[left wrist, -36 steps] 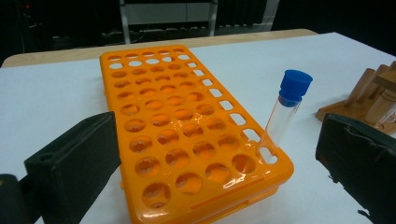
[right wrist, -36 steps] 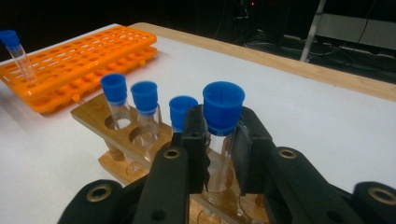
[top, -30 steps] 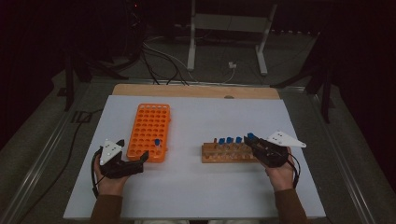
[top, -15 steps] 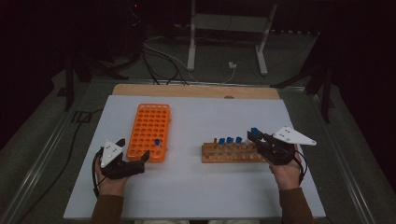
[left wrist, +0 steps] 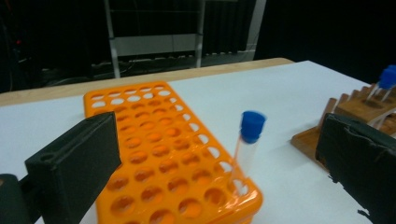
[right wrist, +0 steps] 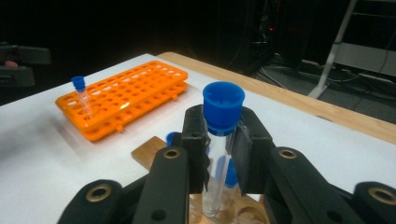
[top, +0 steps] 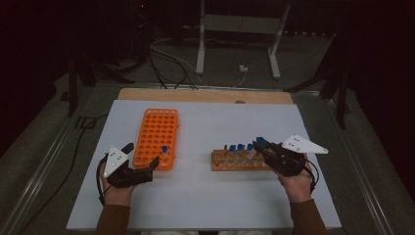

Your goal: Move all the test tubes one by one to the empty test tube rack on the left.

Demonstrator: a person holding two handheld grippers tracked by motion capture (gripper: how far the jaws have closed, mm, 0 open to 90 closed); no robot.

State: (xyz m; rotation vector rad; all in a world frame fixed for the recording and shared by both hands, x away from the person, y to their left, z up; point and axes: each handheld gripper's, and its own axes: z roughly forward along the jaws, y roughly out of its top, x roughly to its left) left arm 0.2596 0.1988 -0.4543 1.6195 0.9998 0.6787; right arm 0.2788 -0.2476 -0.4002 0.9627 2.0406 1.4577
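Right gripper view: fingers (right wrist: 189, 135) clamp clear blue-capped tube (right wrist: 218, 140).

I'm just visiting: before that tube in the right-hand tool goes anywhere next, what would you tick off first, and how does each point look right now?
1. Right gripper fingers clamp the blue-capped tube below its cap: ok.
2. Tube bottom clear of the wooden rack: cannot tell.
3. Cap on the held tube: ok.
4. Free holes in the orange rack: ok, it holds one tube at its near corner.
5. Left gripper open beside the orange rack, touching nothing: ok.
6. White table between the racks bare: ok.
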